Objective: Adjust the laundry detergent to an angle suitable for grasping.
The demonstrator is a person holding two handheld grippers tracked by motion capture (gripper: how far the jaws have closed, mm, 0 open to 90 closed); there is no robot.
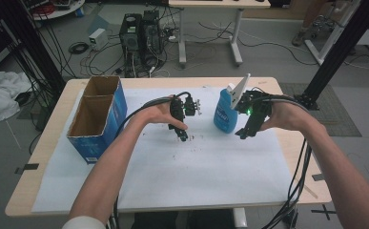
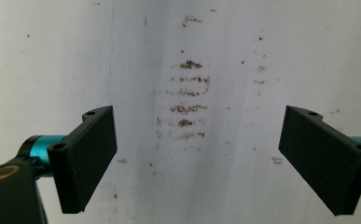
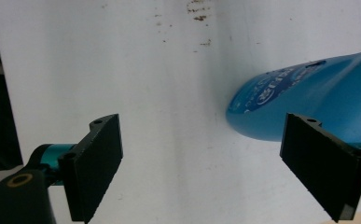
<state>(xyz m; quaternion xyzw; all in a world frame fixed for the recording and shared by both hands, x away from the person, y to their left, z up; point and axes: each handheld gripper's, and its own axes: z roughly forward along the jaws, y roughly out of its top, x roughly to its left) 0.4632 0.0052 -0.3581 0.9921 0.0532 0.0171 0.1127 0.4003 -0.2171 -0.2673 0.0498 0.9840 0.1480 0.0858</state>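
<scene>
Blue bottle (image 1: 225, 113) stands upright on the white paper sheet (image 1: 210, 167) covering the counter (image 1: 53, 143), right of centre, white cap on top. In the right gripper view its blue body (image 3: 304, 102) sits just past the right-hand jaw, not between the jaws.

Right gripper (image 1: 245, 134): jaws wide, nothing in them, tips angled down just beside the bottle's base.

Left gripper (image 1: 184, 136): jaws wide, empty, over a patch of brown smudges (image 2: 187, 93) on the sheet.

Open blue cardboard box (image 1: 97, 117) at the left end of the counter, well apart from both.

Risks, as judged:
- Bottle is tall and narrow-footed; a jaw closing off-centre or nudging it sideways would likely tip it.
- Smooth rounded plastic may slide out of flat pads if gripped low or lightly.
- Paper could drag and wrinkle under a low gripper tip.
</scene>
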